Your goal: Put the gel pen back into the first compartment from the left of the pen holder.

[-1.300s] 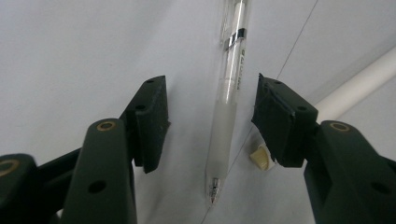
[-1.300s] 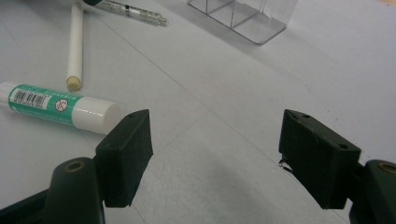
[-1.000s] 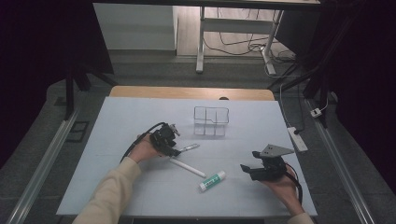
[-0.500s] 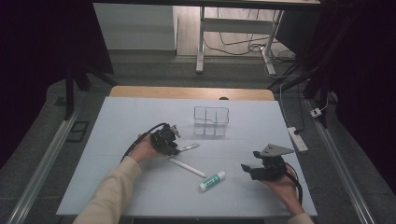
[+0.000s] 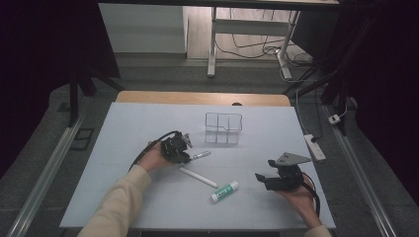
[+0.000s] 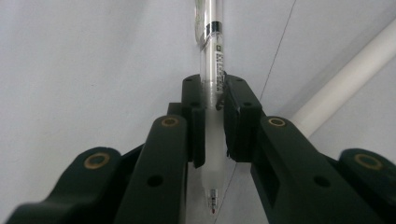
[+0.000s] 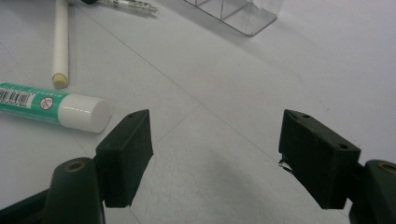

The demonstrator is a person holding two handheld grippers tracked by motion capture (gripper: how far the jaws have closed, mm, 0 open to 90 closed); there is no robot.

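My left gripper (image 5: pixel 185 149) lies low on the table's left middle. Its jaws have just been closing, and they are shut on a clear pen (image 6: pixel 213 65) whose tip points back toward the camera. In the high view the pen (image 5: pixel 200 155) sticks out to the right of the jaws. My right gripper (image 7: pixel 215 154) hovers open over bare table at the front right (image 5: pixel 264 178), with nothing between its jaws. A white stick (image 5: pixel 197 177) and a green-and-white tube (image 5: pixel 225 190) lie between the two hands.
A clear divided organizer (image 5: pixel 224 128) stands at the table's middle back. The tube (image 7: pixel 46 106) and stick (image 7: pixel 60 42) lie left of the right jaws. A power strip (image 5: pixel 316 147) rests off the table's right edge.
The left gripper's jaws have drawn in around the pen. Both hands and the loose items stay where they were.
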